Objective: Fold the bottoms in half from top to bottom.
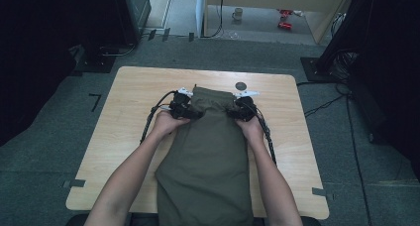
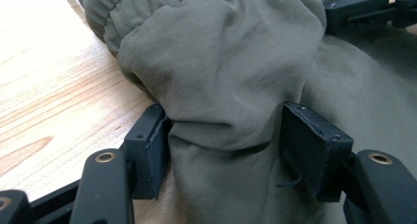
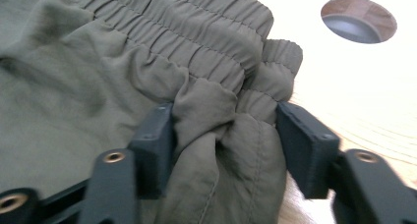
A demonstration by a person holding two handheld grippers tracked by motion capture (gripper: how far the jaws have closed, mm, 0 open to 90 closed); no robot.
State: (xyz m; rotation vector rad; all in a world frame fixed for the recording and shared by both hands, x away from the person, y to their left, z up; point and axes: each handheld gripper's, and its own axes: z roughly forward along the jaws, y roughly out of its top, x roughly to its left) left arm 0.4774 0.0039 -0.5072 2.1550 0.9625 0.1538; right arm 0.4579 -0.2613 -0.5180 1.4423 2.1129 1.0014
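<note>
A pair of olive trousers (image 1: 208, 156) lies along the middle of the wooden table (image 1: 133, 117), its elastic waistband (image 3: 196, 42) at the far end. My left gripper (image 1: 195, 114) is at the waistband's left corner. In the left gripper view its pads (image 2: 150, 150) press a bunched fold of the cloth (image 2: 221, 76) from both sides. My right gripper (image 1: 232, 113) is at the right corner. In the right gripper view a gathered fold of waistband (image 3: 221, 111) is pinched between the two pads (image 3: 305, 145). The right gripper's jaw (image 2: 369, 10) also shows across the cloth in the left gripper view.
A round hole (image 1: 240, 85) in the tabletop lies just beyond the waistband, also seen as the hole (image 3: 359, 20) in the right gripper view. Bare wood flanks the trousers. A mug (image 1: 237, 14) and red items (image 1: 285, 18) sit on the floor beyond. Dark stands rise at both sides.
</note>
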